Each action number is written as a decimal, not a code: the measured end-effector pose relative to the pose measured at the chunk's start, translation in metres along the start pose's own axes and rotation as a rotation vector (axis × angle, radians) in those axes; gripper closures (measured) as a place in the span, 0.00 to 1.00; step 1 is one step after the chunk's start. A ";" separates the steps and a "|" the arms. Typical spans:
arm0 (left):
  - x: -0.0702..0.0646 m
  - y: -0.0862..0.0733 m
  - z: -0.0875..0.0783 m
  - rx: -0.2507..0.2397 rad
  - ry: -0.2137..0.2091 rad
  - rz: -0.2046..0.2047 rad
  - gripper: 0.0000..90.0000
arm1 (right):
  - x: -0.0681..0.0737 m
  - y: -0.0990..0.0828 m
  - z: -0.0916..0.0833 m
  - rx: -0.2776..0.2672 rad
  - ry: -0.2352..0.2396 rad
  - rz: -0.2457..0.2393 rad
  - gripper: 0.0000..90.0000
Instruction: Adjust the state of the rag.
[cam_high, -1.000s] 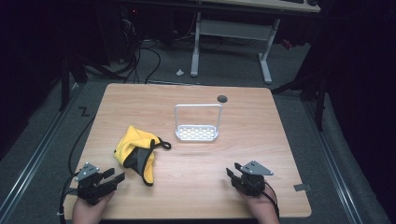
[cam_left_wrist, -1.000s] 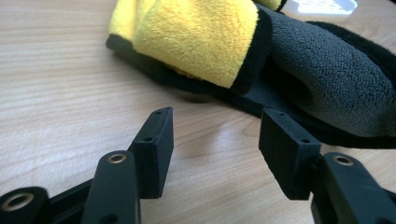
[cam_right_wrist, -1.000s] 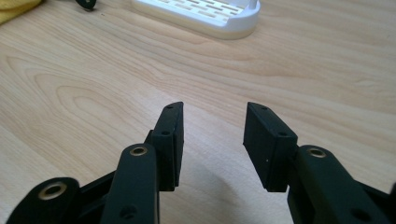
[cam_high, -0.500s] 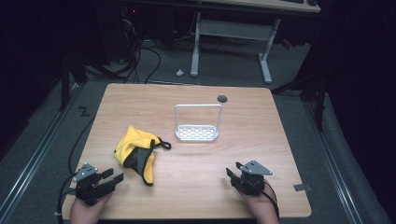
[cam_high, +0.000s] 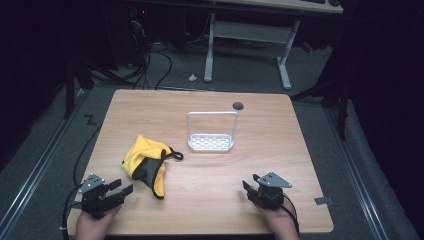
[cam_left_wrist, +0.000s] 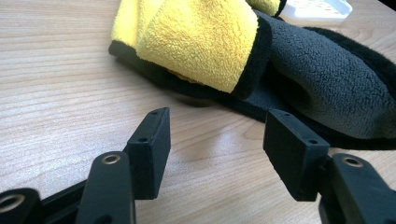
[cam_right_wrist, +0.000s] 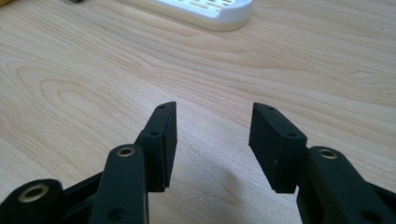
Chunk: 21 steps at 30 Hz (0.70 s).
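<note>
Wooden worktop (cam_high: 210, 200), yellow and grey microfibre cloth (cam_high: 147, 162) crumpled left of centre, white wire-handled tray (cam_high: 211, 142) beyond it, left gripper (cam_high: 116, 191) just short of the cloth, jaws just opened, empty, right gripper (cam_high: 248, 186) apart at near edge, jaws spread over bare wood.

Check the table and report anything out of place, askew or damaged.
The yellow and black cloth lies crumpled in a loose heap on the table, partly folded over itself with a black loop trailing to one side. The white rack stands upright and square. Nothing looks spilled or broken.
</note>
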<state>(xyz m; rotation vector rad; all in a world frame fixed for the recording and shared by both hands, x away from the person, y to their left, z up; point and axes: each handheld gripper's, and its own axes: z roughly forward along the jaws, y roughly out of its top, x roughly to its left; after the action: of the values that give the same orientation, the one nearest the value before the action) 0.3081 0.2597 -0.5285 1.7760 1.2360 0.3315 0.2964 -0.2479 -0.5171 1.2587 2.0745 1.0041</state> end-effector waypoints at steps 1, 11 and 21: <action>0.000 0.000 0.000 0.000 0.001 0.001 0.47 | 0.000 0.000 0.000 0.002 0.000 0.000 0.58; 0.001 0.011 -0.005 -0.035 -0.002 -0.037 0.65 | 0.000 0.000 0.001 0.010 -0.003 0.008 0.58; -0.014 0.030 -0.010 -0.128 0.081 0.048 1.00 | 0.000 0.000 0.003 0.013 0.002 0.002 0.58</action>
<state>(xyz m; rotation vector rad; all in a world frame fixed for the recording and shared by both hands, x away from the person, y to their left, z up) 0.3133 0.2511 -0.4953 1.6983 1.2025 0.5038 0.2983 -0.2476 -0.5187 1.2670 2.0850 0.9950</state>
